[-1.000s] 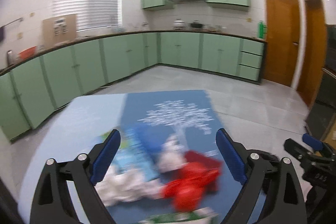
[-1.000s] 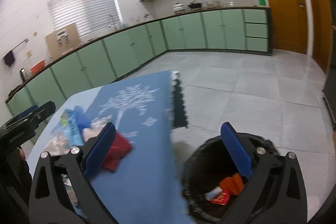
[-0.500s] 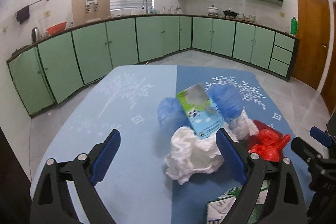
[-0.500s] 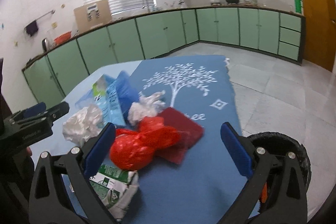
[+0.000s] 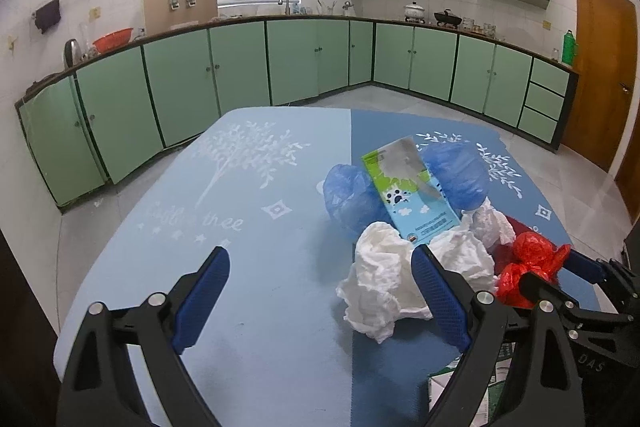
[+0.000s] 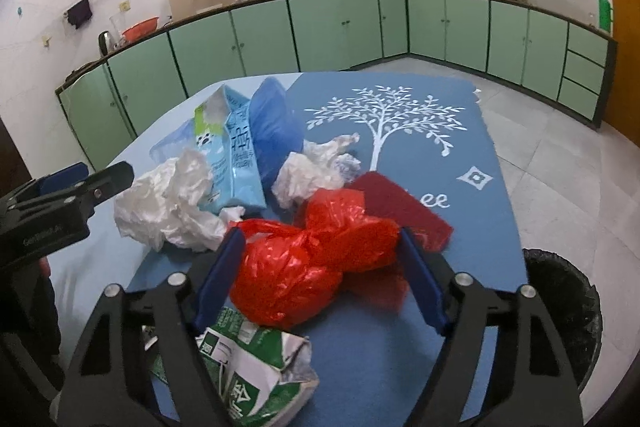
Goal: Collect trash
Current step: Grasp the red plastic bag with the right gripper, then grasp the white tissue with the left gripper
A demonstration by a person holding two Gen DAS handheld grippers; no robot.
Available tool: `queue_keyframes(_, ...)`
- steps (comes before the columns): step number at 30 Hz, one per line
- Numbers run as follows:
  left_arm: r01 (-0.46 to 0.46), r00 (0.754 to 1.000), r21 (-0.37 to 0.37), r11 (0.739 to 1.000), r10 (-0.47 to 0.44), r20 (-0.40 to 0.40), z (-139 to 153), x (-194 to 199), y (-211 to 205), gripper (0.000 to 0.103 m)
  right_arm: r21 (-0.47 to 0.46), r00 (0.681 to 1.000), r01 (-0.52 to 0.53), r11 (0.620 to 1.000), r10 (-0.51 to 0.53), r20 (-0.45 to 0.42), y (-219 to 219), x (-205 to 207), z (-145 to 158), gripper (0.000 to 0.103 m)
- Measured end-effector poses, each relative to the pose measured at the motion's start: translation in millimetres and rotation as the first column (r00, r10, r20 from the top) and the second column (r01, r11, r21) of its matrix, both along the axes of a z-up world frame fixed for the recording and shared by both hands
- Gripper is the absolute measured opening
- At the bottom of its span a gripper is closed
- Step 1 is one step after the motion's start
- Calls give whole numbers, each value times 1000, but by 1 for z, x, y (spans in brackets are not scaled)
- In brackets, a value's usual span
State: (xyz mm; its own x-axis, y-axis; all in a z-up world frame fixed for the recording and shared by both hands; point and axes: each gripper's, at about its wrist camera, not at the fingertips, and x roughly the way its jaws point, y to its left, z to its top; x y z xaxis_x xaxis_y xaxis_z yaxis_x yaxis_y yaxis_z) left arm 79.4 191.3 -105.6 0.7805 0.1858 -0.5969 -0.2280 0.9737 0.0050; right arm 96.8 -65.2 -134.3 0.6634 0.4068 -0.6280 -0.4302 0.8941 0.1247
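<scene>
A pile of trash lies on the blue table mat. In the right wrist view my right gripper is open with its fingers on both sides of a red plastic bag, not closed on it. Around it lie crumpled white plastic, a light blue carton, a blue bag, a dark red packet and a crushed green carton. My left gripper is open and empty, its right finger beside the white plastic. The red bag also shows in the left wrist view.
A black trash bin stands on the floor at the table's right edge. Green kitchen cabinets line the far walls. A wooden door is at the right. The mat carries a white tree print.
Both grippers have swung left from the bin side to face the trash pile and moved closer. My right gripper now straddles the red bag.
</scene>
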Motion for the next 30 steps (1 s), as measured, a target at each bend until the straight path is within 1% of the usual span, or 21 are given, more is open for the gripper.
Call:
queue_keyframes(1, 1, 1000, -5, 1000, -1, -3, -1, 1, 0, 90, 3, 1000, -13, 1000, 13, -2, 1, 0, 0, 62)
queue_keyframes(3, 4, 1000, -12, 1000, -5, -7, -2, 0, 1, 90, 13, 999, -44, 999, 44, -11, 3, -1, 0, 48)
queue_keyframes(4, 8, 1000, -13, 1000, -8, -8, -2, 0, 0, 90, 22, 998, -57, 998, 57, -14, 3, -2, 1, 45)
queue_keyframes(5, 11, 1000, -12, 1000, -11, -8, -2, 0, -1, 90, 28, 998, -68, 997, 69, -15, 3, -3, 1, 37)
queue_keyframes(6, 15, 1000, -10, 1000, -15, -9, -2, 0, -2, 90, 35, 996, -84, 996, 85, -16, 3, -4, 3, 33)
queue_keyframes(9, 30, 999, -15, 999, -30, -12, -2, 1, -7, 90, 37, 994, -109, 993, 110, -9, 4, -7, 6, 26)
queue_keyframes(11, 38, 999, -19, 999, -39, -17, -3, 3, -11, 90, 55, 993, -116, 992, 117, -6, 2, -9, 9, 23)
queue_keyframes(15, 54, 998, -30, 998, -55, -28, -7, 9, -16, 89, 87, 995, -103, 991, 102, 15, -5, -12, 17, 23)
queue_keyframes(16, 60, 998, -35, 998, -61, -34, -8, 11, -17, 84, 91, 995, -100, 991, 98, 19, -8, -11, 19, 23)
queue_keyframes(17, 67, 997, -41, 997, -69, -40, -10, 14, -18, 76, 94, 995, -97, 991, 95, 21, -9, -11, 21, 23)
queue_keyframes(18, 76, 996, -49, 996, -78, -50, -12, 17, -20, 73, 96, 996, -93, 991, 91, 23, -12, -10, 22, 23)
queue_keyframes(20, 94, 993, -70, 993, -99, -69, -16, 22, -21, 54, 100, 996, -86, 991, 84, 25, -16, -9, 23, 23)
queue_keyframes(21, 102, 991, -82, 991, -108, -81, -18, 24, -22, 49, 102, 997, -81, 991, 79, 25, -18, -9, 24, 23)
queue_keyframes(23, 104, 989, -83, 991, -112, -100, -22, 28, -24, 26, 104, 997, -73, 992, 71, 25, -21, -9, 24, 23)
queue_keyframes(24, 105, 988, -86, 991, -114, -104, -23, 29, -25, 20, 104, 997, -69, 992, 67, 24, -22, -8, 25, 23)
queue_keyframes(25, 108, 988, -90, 990, -117, -105, -24, 29, -26, 10, 103, 998, -66, 993, 64, 24, -23, -8, 25, 23)
queue_keyframes(26, 106, 988, -92, 990, -115, -103, -24, 29, -26, 7, 101, 998, -63, 993, 61, 26, -24, -8, 26, 23)
queue_keyframes(30, 74, 994, -73, 995, -79, -73, -16, 23, -25, 4, 101, 998, -59, 993, 55, 38, -27, -10, 29, 23)
